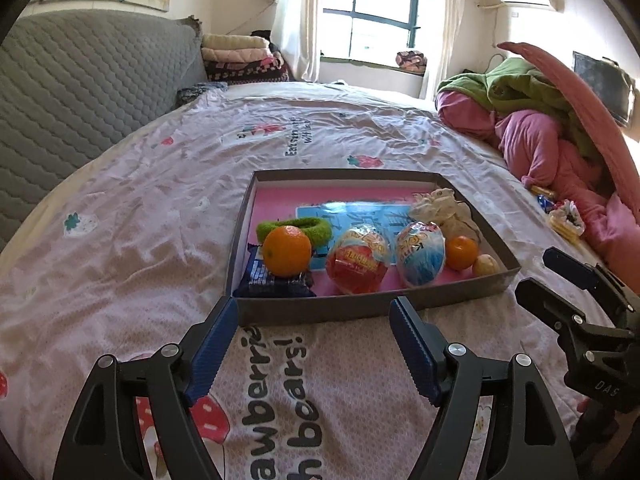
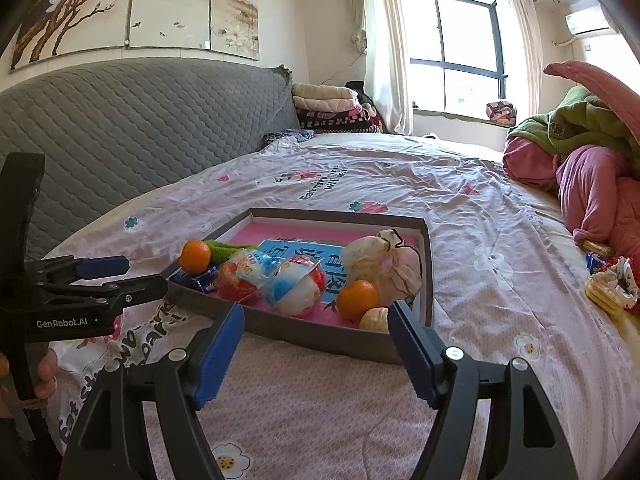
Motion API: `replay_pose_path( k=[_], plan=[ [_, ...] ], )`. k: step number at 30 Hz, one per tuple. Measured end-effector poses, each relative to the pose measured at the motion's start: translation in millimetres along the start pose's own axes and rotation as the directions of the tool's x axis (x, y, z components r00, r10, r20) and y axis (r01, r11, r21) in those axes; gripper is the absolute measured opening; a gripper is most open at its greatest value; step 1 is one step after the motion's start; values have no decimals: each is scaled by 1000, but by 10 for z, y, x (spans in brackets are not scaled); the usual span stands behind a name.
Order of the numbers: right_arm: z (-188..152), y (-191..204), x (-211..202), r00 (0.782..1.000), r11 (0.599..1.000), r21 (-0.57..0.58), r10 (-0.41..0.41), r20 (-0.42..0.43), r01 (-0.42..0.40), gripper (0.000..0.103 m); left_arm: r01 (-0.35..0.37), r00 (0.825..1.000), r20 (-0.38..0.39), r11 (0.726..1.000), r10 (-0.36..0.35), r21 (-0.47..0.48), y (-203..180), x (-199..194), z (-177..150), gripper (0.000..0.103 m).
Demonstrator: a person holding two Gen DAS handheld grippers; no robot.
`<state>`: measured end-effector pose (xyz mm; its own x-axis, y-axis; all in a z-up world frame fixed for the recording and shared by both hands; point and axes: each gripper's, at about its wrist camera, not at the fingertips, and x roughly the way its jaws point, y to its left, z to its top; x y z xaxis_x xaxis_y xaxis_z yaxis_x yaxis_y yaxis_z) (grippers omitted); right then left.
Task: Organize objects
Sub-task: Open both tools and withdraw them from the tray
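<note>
Left claw [image 1: 312,344]: jaws spread wide, nothing between them; it hangs over the bedspread just short of the box's near wall, tilted down toward it.
Right claw [image 2: 316,344]: also well open and empty, its pads either side of the box's near right corner without touching it, as far as the view shows.
Box [image 1: 360,308]: shallow grey tray with a pink floor, lying flat on the bed [image 1: 140,220], near both claws, so either one can drop things in from above.
Contents: an orange [image 1: 287,251] sits on a blue snack pack [image 1: 276,282] with a green band [image 1: 316,226] behind it; two wrapped eggs [image 1: 358,264] stand in the middle; a small orange [image 1: 461,253], a pale nut [image 1: 485,265] and a cloth scrunchie [image 1: 444,208] fill the right end.
Still out: a few wrapped snacks [image 2: 608,286] lie on the bed to the right, well apart from the box, beside the pink quilt [image 2: 592,192].
Judgement: both claws look free for the next pick; the loose snacks probably go in next.
</note>
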<state>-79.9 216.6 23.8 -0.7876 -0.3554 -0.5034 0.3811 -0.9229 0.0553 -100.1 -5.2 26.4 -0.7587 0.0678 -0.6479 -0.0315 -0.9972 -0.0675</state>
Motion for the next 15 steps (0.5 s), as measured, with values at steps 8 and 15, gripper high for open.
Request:
replay_pose_path(
  k=[8, 15],
  plan=[
    [-45, 30, -96, 1000, 1000, 8, -25, 8, 25, 74, -9, 1000, -5, 1000, 9, -15, 21, -40, -79, 79],
    [-66, 118, -172, 999, 999, 1, -50, 17, 50, 80, -1, 1000, -1, 1000, 1, 0, -24, -98, -138, 79]
  ],
)
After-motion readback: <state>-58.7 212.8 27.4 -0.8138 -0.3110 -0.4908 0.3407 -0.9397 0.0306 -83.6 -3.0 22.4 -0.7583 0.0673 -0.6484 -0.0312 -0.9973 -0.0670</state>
